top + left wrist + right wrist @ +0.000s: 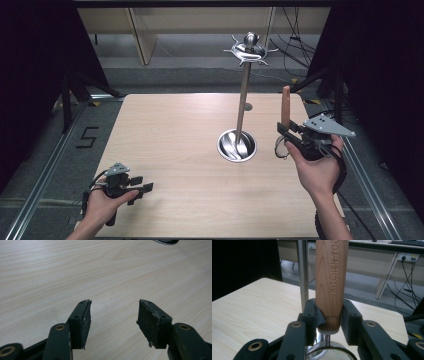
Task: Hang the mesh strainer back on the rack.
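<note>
The right hand-held gripper [286, 131] is clamped on the brown wooden handle [331, 285] of a strainer, held upright above the table's [175, 145] right edge, beside the steel hanger stand [244, 107]. The left hand-held gripper [113, 315] rests low near the front left corner, jaws apart with nothing between them.

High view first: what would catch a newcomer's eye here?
The tall metal utensil stand rising from its round base right of the table's centre. Just right of it, the right gripper is shut on a strainer's wooden handle, held upright. The left gripper rests open near the table's front left.
</note>
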`<state>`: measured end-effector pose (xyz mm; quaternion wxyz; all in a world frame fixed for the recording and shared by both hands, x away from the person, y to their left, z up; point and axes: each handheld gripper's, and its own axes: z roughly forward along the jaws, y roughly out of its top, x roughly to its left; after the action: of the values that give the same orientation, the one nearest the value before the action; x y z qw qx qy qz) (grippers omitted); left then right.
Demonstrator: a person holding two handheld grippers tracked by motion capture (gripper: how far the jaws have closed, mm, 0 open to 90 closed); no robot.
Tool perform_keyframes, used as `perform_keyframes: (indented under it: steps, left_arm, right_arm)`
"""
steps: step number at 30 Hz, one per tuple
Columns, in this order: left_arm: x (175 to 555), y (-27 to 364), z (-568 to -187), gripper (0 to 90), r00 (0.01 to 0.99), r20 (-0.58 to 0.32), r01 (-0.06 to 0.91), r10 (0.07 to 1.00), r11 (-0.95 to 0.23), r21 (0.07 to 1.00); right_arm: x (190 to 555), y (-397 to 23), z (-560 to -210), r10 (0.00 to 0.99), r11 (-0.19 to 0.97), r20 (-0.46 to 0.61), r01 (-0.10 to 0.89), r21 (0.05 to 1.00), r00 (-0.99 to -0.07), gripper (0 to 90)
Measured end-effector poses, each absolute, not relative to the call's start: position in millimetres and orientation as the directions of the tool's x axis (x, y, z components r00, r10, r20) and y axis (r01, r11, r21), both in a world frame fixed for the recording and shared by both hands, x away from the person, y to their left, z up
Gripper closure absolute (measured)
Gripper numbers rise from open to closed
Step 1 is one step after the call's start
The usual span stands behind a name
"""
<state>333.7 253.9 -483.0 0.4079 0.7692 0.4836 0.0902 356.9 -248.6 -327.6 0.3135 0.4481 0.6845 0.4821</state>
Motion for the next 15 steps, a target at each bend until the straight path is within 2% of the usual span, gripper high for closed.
perform_keyframes:
  steps: [15]
  left_arm:
    - [333.8, 254.4, -482.5, 43.0, 0.517, -0.256, 0.671, 0.817, -0.201, 0.714]
  right_arm:
    - [362.3, -245.8, -317.8, 0.910, 0.134, 0.000, 0.293, 0.947, -0.416, 69.2]
